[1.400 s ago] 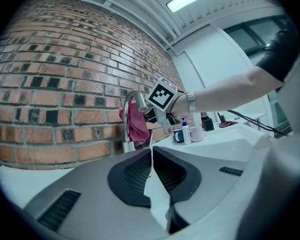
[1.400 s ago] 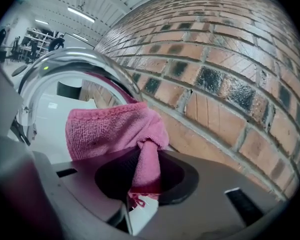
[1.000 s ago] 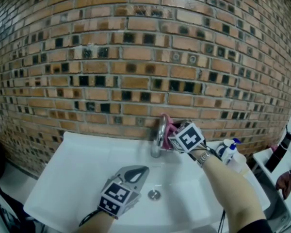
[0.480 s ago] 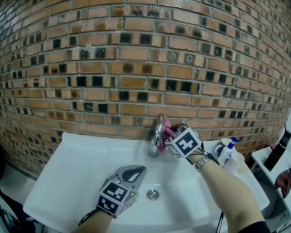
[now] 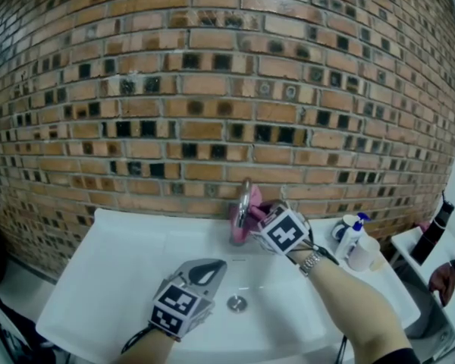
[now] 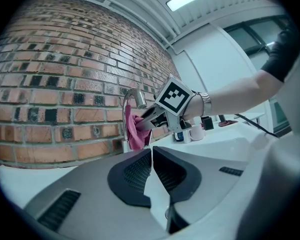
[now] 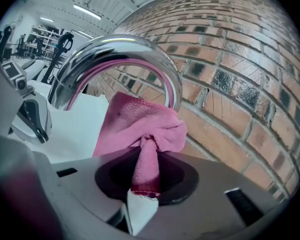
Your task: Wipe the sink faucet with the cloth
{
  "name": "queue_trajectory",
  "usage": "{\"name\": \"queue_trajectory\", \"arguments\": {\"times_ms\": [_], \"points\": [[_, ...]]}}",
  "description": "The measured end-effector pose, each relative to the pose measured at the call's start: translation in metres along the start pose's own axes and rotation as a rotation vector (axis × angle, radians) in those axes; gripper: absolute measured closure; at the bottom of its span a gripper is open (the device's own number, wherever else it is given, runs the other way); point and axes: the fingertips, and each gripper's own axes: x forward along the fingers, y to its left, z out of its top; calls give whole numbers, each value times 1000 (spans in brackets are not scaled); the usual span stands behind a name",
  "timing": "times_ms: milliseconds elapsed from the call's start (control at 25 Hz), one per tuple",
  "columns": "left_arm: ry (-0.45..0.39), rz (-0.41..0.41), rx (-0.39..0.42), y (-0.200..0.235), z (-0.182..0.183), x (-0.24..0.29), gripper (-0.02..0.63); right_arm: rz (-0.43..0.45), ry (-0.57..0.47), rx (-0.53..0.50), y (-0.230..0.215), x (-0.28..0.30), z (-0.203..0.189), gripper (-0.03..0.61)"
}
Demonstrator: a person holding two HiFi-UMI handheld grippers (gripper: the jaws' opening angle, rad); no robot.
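A curved chrome faucet (image 5: 244, 197) rises at the back of the white sink (image 5: 114, 264), against the brick wall. My right gripper (image 5: 255, 220) is shut on a pink cloth (image 5: 237, 224) and holds it against the faucet's lower neck. In the right gripper view the cloth (image 7: 140, 126) bunches between the jaws, right under the faucet's arch (image 7: 120, 54). My left gripper (image 5: 213, 266) hovers shut and empty over the basin, pointing at the faucet (image 6: 132, 97). From the left gripper view, the cloth (image 6: 136, 132) hangs beside the spout.
The drain (image 5: 236, 303) lies in the basin just right of my left gripper. A soap pump bottle (image 5: 351, 237) and a white cup (image 5: 364, 254) stand on the sink's right ledge. The brick wall (image 5: 212, 89) stands close behind the faucet.
My right gripper has slid left and slightly down with the cloth, which now shows on the faucet's left side. The left gripper has stayed put.
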Motion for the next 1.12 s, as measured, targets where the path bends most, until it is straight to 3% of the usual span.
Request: {"name": "queue_trajectory", "arguments": {"times_ms": [760,1120], "points": [[-1,6,-3,1,2,-1,597,68,-23,28,31,14,8,499],[-10,5,-3,0,4,-1,597,65,-65,64,24,17,15,499]]}}
